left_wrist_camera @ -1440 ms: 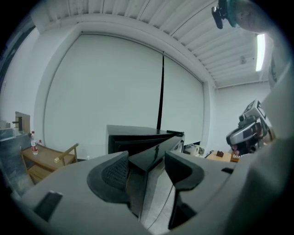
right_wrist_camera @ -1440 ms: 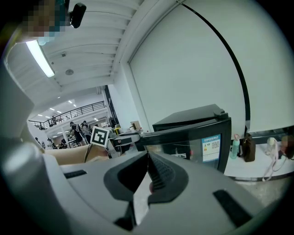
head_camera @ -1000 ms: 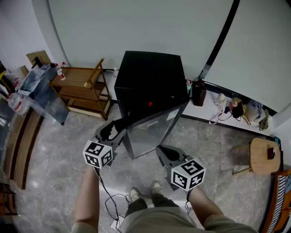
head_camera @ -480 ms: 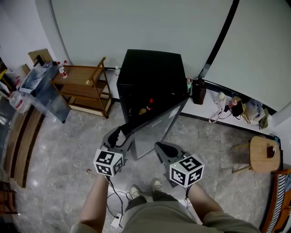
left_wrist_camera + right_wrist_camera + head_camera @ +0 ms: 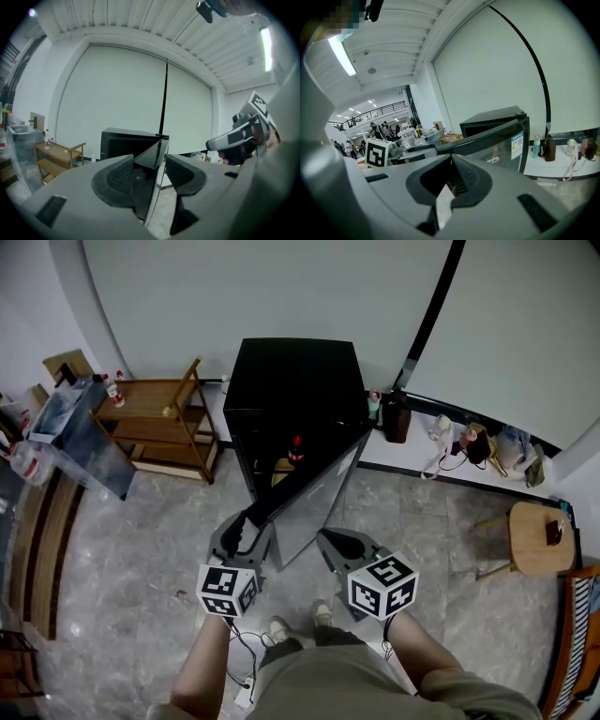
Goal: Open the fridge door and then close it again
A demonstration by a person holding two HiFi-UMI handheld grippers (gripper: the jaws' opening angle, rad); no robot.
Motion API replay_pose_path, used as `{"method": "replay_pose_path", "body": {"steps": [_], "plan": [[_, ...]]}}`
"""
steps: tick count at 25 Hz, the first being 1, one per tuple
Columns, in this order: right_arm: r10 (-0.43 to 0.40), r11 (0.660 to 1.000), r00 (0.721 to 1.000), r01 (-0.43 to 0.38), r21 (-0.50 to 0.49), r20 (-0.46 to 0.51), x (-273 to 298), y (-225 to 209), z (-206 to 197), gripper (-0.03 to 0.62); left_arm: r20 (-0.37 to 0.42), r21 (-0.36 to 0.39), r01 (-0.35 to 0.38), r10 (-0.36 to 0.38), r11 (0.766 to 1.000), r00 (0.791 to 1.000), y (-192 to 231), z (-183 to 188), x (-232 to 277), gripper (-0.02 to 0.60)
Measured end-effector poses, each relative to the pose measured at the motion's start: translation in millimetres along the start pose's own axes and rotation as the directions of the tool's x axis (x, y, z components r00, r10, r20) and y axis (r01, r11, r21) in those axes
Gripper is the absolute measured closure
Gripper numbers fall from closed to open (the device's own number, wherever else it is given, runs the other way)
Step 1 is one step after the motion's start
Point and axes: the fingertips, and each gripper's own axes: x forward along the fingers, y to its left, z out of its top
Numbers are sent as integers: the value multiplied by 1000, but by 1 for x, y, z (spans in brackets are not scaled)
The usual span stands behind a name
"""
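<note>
A small black fridge (image 5: 295,381) stands against the wall with its door (image 5: 319,493) swung partly open. A red-capped bottle (image 5: 296,448) shows inside. My left gripper (image 5: 246,526) holds the door's free top corner. The door's edge (image 5: 152,154) runs between the two pads, and the jaws have just been closing on it. My right gripper (image 5: 330,542) hangs shut and empty to the right of the door, in front of its outer face (image 5: 497,140), not touching it.
A wooden shelf unit (image 5: 155,418) stands left of the fridge, with a clear plastic bin (image 5: 70,427) beside it. A low ledge (image 5: 427,474) with bottles and bags runs to the right. A round wooden stool (image 5: 539,540) is at the far right. A cable (image 5: 239,652) lies by the person's feet.
The fridge door has swung wider open, and the inside now shows. My left gripper has come back toward the person with the door's corner. The right gripper has stayed put.
</note>
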Motion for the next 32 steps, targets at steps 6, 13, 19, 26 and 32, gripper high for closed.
{"method": "replay_pose_path", "body": {"steps": [6, 13, 19, 26, 32], "plan": [[-29, 999, 1000, 29, 13, 4, -18, -4, -10, 597, -12, -4, 9, -9, 1000, 1000, -31, -6, -10, 377], [-72, 997, 997, 72, 34, -2, -41, -7, -25, 597, -25, 8, 77, -76, 997, 997, -74, -11, -25, 377], [-104, 994, 995, 104, 39, -3, -57, -12, -32, 597, 27, 67, 81, -83, 994, 996, -82, -2, -31, 315], [-123, 991, 992, 122, 50, 4, -63, -16, -32, 597, -61, 52, 222, -218, 974, 974, -108, -16, -15, 304], [-151, 987, 989, 151, 62, 2, -68, -28, -36, 597, -55, 40, 247, -245, 968, 968, -112, -18, -15, 307]]}}
